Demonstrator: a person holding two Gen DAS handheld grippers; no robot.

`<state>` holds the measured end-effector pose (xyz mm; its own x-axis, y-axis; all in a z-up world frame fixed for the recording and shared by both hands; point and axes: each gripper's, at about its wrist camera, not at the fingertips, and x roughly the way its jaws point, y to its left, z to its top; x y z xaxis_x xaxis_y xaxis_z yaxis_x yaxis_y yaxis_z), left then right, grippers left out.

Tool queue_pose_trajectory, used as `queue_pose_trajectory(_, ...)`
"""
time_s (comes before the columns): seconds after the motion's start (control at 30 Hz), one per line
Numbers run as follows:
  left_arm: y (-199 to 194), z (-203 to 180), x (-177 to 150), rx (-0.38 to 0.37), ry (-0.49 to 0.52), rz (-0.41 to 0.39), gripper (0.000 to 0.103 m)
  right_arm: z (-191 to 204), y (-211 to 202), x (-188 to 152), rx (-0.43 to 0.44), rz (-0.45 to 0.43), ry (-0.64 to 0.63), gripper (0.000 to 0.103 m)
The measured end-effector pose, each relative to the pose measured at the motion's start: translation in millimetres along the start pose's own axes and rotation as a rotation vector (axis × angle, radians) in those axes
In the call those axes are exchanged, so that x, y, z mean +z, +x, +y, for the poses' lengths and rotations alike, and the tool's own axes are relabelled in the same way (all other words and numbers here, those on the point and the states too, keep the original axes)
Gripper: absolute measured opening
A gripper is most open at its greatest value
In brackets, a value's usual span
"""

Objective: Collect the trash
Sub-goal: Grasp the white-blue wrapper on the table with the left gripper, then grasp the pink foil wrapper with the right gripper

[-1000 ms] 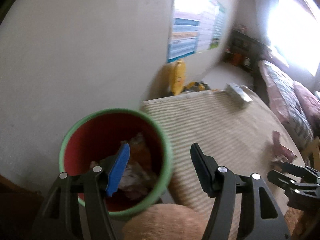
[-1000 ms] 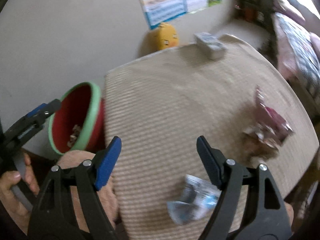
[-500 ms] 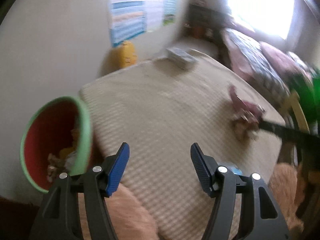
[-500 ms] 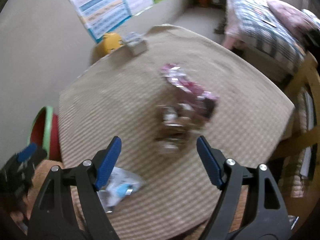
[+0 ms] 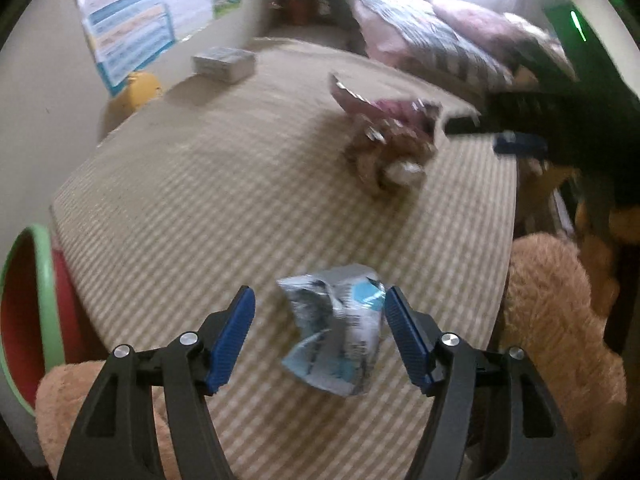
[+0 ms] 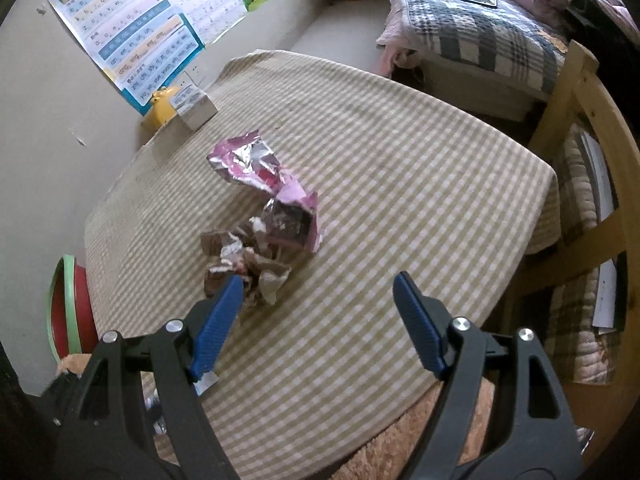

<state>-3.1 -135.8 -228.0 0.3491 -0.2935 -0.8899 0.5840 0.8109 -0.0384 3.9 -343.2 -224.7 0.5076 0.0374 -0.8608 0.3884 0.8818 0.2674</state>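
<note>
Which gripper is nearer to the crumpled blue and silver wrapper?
Left. The left gripper has the blue and silver wrapper between its open fingers, unpinched. The right gripper hovers farther along the table, by the brown and pink trash pile.

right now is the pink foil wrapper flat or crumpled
Crumpled: the pink foil wrapper is creased and bunched, lying on the checked tablecloth.

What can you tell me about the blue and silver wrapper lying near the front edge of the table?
The blue and silver wrapper is a crumpled, shiny packet, foil or plastic by its look, silver-grey with light blue patches and some dark print. It lies flat on the checked tablecloth, close to the near table edge. It sits between the open fingers of the left hand-held gripper, nearer the right finger; no pad clearly presses it. The view is slightly blurred.
</note>
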Motion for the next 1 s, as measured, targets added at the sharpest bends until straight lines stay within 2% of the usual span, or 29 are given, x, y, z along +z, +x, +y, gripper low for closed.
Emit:
queue_pose_trajectory(0.03,6.0,-2.5,-1.2,0.000,0.012,0.024,0.044,1.0,0.7,5.6,0.003,-0.005,-0.004,0.076)
queue_pose_trajectory(0.07,10.6,-2.2,-2.2,-0.012,0.010,0.051,0.014,2.8,1.4,11.1,0.006,-0.009,-0.010,0.076)
queue_pose_trajectory(0.17,7.1,2.5,-3.2,-0.023,-0.003,0.041,0.013,7.0,8.4,27.6,0.001,0.000,-0.037,0.076)
queue_pose_trajectory(0.27,-8.5,10.9,-3.6,-0.010,-0.023,-0.013,0.013,10.2,19.7,42.3,0.003,0.018,-0.049,0.076)
queue_pose_trajectory(0.5,-39.4,31.0,-6.0,0.093,-0.064,-0.130,0.013,20.4,56.2,58.8,-0.017,0.085,-0.075,0.076)
queue_pose_trajectory(0.7,-49.8,51.3,-3.4,0.130,-0.112,-0.148,0.013,15.4,79.8,59.4,-0.005,0.147,-0.047,0.075)
queue_pose_trajectory(0.73,-51.2,53.1,-2.4,0.130,-0.119,-0.154,0.013,14.3,80.5,58.5,0.010,0.150,-0.040,0.064)
queue_pose_trajectory(0.77,-52.0,53.9,-1.7,0.133,-0.124,-0.159,0.013,13.3,81.0,57.8,0.022,0.154,-0.035,0.046)
queue_pose_trajectory(0.83,-55.1,57.2,-1.3,0.140,-0.134,-0.173,0.013,11.9,76.3,57.7,0.043,0.143,-0.027,0.028)
queue_pose_trajectory(1.0,-51.3,60.0,-3.4,0.142,-0.149,-0.161,0.013,25.4,39.8,63.1,0.060,0.051,-0.090,0.025)
